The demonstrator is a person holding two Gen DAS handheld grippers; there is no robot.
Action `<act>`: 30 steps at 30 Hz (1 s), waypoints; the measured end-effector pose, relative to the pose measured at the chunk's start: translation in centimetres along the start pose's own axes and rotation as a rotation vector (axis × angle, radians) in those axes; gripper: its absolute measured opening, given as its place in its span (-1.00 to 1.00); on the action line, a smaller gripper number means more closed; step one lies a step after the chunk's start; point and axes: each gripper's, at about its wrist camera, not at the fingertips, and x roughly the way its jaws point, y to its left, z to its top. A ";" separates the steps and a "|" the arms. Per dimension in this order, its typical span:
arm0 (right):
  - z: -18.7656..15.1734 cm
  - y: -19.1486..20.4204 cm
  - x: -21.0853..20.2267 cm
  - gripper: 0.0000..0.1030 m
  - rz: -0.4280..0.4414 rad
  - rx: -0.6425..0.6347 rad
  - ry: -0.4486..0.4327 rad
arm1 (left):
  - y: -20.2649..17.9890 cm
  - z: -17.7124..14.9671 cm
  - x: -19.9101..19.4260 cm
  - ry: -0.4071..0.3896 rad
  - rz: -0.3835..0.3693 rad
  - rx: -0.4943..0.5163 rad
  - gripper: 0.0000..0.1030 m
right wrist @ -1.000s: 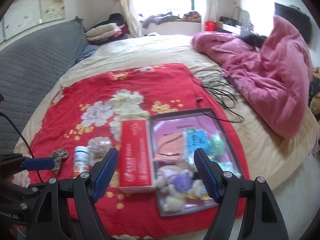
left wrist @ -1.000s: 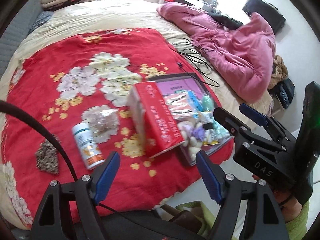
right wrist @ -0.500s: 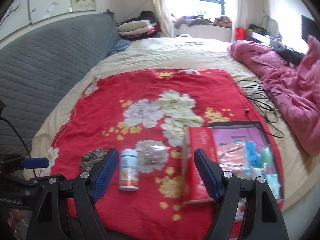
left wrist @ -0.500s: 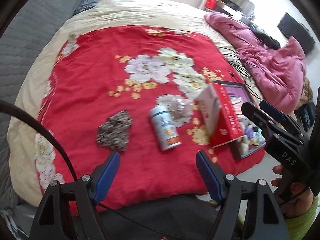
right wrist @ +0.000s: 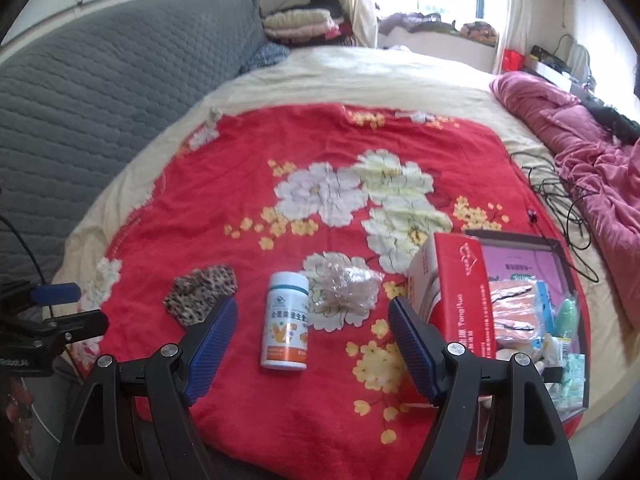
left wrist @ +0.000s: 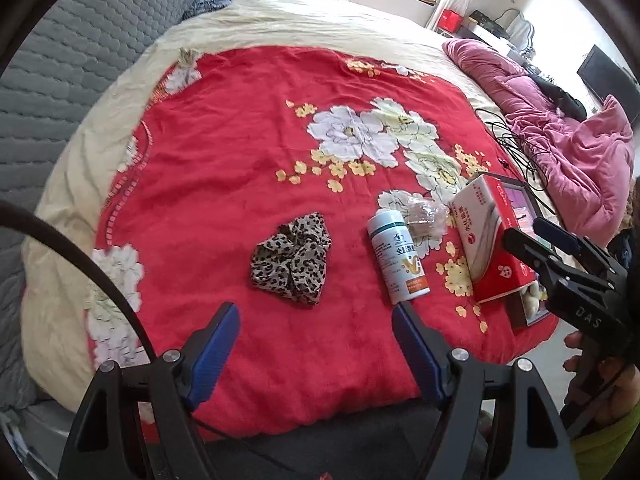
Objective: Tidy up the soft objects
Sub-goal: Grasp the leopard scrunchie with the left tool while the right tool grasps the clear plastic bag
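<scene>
Looking down past my left claw (left wrist: pixel 316 344), I see the spotted hair tie (left wrist: pixel 292 258) lying on the red blanket (left wrist: pixel 224 160), straight ahead of the gap between the two blue fingers and a little way off. Nothing is between those fingers — they stand wide apart and hold nothing.

My right claw (right wrist: pixel 312 338) is wide apart too, and empty. From that side the hair tie (right wrist: pixel 202 294) sits off to the left, just past the left blue finger, while the white bottle (right wrist: pixel 286 322) lies right in front of the gap. So I think my left claw is the nearer one for the hair tie, and it lines up better.

The hair tie is a soft, bunched lump, and it looks a bit longer from near-left to far-right than it is wide. I think a grab across the short way would work best.

Counting things on the blanket: one spotted hair tie, one white bottle lying on its side, one crinkly clear bag (left wrist: pixel 424 214) just past the bottle, one red box (left wrist: pixel 490 240) lying beside the bottle, and one flat tray (right wrist: pixel 560 252) with small things in it — too many and too mixed up to count. The red box is touching the tray's left edge.
</scene>
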 end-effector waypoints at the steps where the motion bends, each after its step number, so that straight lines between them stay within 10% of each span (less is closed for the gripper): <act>1: 0.1 -0.2 0.7 0.52 -0.007 0.007 0.010 | 0.2 0.1 0.9 0.011 -0.012 -0.011 0.51; 21: 2.1 -3.4 16.5 0.53 -0.213 0.045 0.196 | 2.5 3.3 15.3 0.138 0.042 -0.102 0.52; 23: 2.3 -3.2 16.9 0.29 -0.180 0.034 0.200 | 2.6 3.2 16.1 0.144 0.042 -0.110 0.49; 30: 2.4 -3.2 18.0 0.13 -0.158 0.052 0.222 | 3.2 3.5 16.5 0.132 0.053 -0.134 -0.58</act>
